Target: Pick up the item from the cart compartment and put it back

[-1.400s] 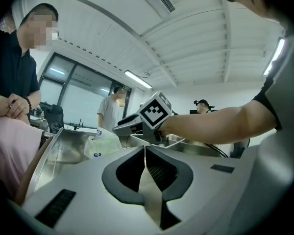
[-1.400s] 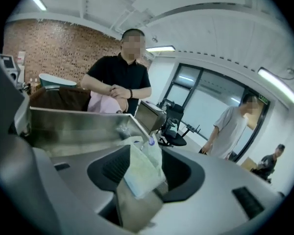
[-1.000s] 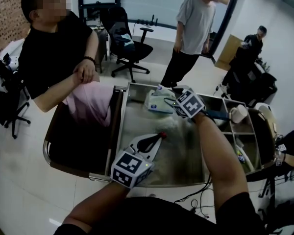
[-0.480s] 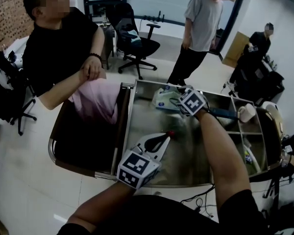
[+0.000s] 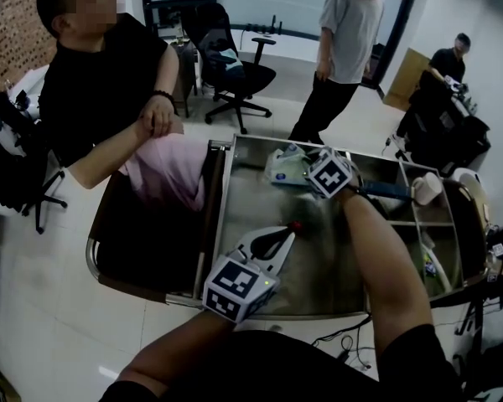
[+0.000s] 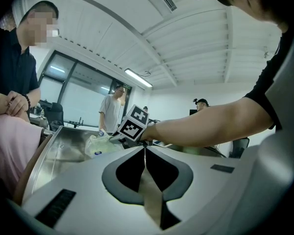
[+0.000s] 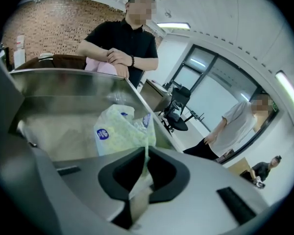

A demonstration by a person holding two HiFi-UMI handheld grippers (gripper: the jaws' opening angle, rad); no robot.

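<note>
- Jaws of the right gripper (image 7: 146, 153) are closing. Their tips are nearly together on a thin fold of film at the near edge of a pale green, crinkly plastic packet with round blue labels (image 7: 118, 131).
- Packet lies on the floor of the large compartment of a stainless steel cart (image 5: 220, 199), close to the far wall.
- Left gripper (image 6: 145, 148) is closed and empty. It hovers over the near part of the same compartment, well apart from the packet.
- Handling, as a judgement: the packet looks light, soft and slippery, and its film crumples rather than keeping a shape. A pinch on a loose edge may slip or tear, so a fold nearer the bulk seems the safer hold.
- Count: one packet, two grippers and one large compartment. Smaller divided compartments sit at the cart's right side, their contents too small to name.
- Three other people are nearby: one seated beside the cart, two further off.
</note>
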